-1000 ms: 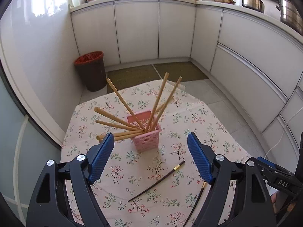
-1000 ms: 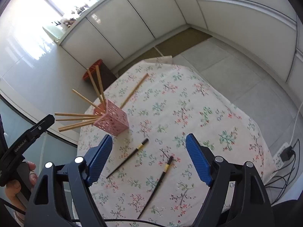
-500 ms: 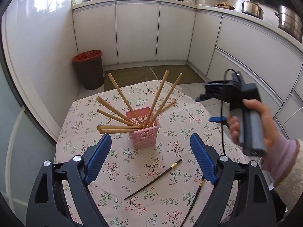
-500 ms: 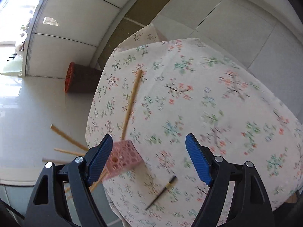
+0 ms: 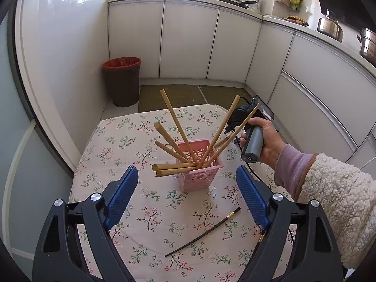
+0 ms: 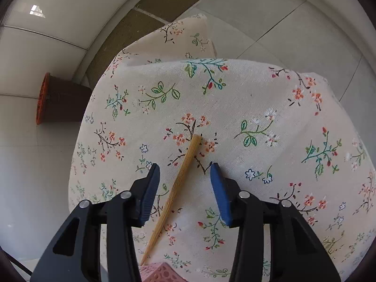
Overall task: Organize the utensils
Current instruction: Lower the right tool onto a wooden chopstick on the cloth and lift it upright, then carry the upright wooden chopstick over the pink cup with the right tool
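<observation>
Since a second ago we have swung the right claw over the counter's far edge, jaws apart astride a loose bamboo chopstick running lengthwise between them; left claw apart, farther off.

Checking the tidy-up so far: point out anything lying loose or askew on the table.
Two black chopsticks lie loose on the floral tablecloth in front of the pink basket. One wooden chopstick lies flat behind it, between the right gripper jaws. The rest splay unevenly in the basket.
</observation>
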A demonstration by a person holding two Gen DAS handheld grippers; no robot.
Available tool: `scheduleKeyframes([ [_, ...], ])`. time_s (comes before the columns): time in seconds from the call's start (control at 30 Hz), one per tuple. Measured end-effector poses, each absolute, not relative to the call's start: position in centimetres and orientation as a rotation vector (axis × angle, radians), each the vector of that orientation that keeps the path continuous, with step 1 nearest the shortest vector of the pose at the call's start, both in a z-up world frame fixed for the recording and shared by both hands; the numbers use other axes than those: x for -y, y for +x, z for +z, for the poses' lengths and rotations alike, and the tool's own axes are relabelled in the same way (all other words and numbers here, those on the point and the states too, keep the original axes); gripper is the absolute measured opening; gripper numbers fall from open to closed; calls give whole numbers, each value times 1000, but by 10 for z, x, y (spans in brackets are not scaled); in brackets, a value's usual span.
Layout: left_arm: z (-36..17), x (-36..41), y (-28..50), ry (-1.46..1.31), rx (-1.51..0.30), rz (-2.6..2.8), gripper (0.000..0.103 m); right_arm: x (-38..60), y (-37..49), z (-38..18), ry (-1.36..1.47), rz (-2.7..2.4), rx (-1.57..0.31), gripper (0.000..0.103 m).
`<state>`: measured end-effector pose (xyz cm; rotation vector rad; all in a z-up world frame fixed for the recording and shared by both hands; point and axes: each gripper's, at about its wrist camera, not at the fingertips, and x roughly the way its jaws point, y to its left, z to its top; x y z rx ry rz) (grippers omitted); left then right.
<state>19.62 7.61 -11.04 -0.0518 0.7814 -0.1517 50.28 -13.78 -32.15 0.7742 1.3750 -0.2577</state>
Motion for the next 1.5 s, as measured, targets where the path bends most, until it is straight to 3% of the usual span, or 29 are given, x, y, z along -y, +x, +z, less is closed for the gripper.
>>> scheduleKeyframes([
  [0.07,-112,-76,198,-58,-791,-143,82,135,504,-321,706,-279,-1381,17],
  [0.2,-111,-75,195,-58,-791,-144,81,156,492,-325,832,-181,-1335,14],
  [0.3,-108,-77,191,-64,-783,-146,82,185,467,-314,933,-107,-1195,12],
  [0.5,-99,-77,183,-69,-755,-154,82,228,426,-256,997,-42,-945,8],
  [0.67,-90,-75,175,-72,-729,-170,81,233,387,-183,833,38,-763,8],
  [1.0,-76,-84,164,-100,-689,-161,81,204,296,-66,581,173,-570,8],
  [1.33,-70,-102,157,-138,-670,-118,81,186,249,15,581,293,-490,8],
  [1.5,-67,-107,155,-149,-667,-110,82,174,245,28,569,310,-457,8],
])
